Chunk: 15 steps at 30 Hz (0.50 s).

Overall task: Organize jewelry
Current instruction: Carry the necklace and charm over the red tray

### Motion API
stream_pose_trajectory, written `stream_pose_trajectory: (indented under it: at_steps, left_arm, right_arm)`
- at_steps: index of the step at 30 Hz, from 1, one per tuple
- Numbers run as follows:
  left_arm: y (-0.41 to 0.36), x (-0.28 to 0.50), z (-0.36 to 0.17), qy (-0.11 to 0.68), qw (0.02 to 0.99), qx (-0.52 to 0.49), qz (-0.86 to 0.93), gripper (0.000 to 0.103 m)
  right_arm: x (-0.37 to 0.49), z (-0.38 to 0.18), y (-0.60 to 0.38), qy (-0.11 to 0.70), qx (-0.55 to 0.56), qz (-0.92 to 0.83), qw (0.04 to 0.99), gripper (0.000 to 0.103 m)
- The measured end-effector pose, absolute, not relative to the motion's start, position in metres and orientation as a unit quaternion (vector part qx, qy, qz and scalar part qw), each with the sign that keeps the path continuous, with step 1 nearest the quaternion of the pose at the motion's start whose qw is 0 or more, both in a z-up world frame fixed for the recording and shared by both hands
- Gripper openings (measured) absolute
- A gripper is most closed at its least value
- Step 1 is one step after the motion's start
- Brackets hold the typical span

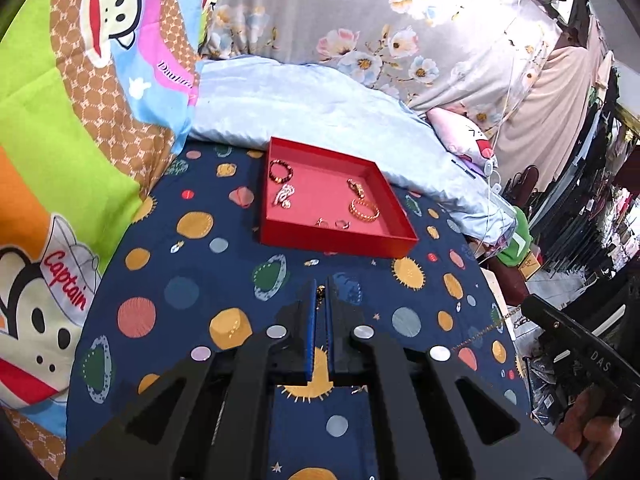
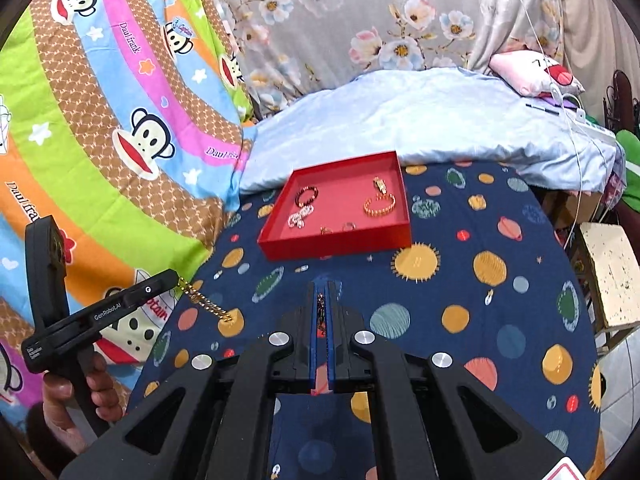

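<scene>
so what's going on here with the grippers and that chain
A person holds two grippers over a planet-print cover. The left gripper and the right gripper are each shut on one end of a gold chain, which hangs between them. Ahead sits a red tray already holding bracelets and rings.

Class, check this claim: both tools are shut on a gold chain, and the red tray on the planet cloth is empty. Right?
No. The tray is not empty: it holds bracelets and rings, as the right wrist view shows. The left tool and right tool are shut on the chain.
</scene>
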<state>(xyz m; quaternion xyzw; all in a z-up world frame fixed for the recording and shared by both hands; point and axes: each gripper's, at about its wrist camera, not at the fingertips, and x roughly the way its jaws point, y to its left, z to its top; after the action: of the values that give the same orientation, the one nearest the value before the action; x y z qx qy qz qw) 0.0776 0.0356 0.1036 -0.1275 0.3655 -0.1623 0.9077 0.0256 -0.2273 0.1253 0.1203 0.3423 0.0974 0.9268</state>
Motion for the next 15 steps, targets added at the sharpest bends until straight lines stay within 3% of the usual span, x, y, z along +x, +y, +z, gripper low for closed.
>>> stream_pose_trajectory:
  at_steps: [15]
  left_arm:
    - [0.011, 0.144, 0.144, 0.329, 0.918, -0.110, -0.191, 0.003]
  right_arm:
    - [0.100, 0.182, -0.234, 0.279, 0.098, 0.109, 0.949, 0.003]
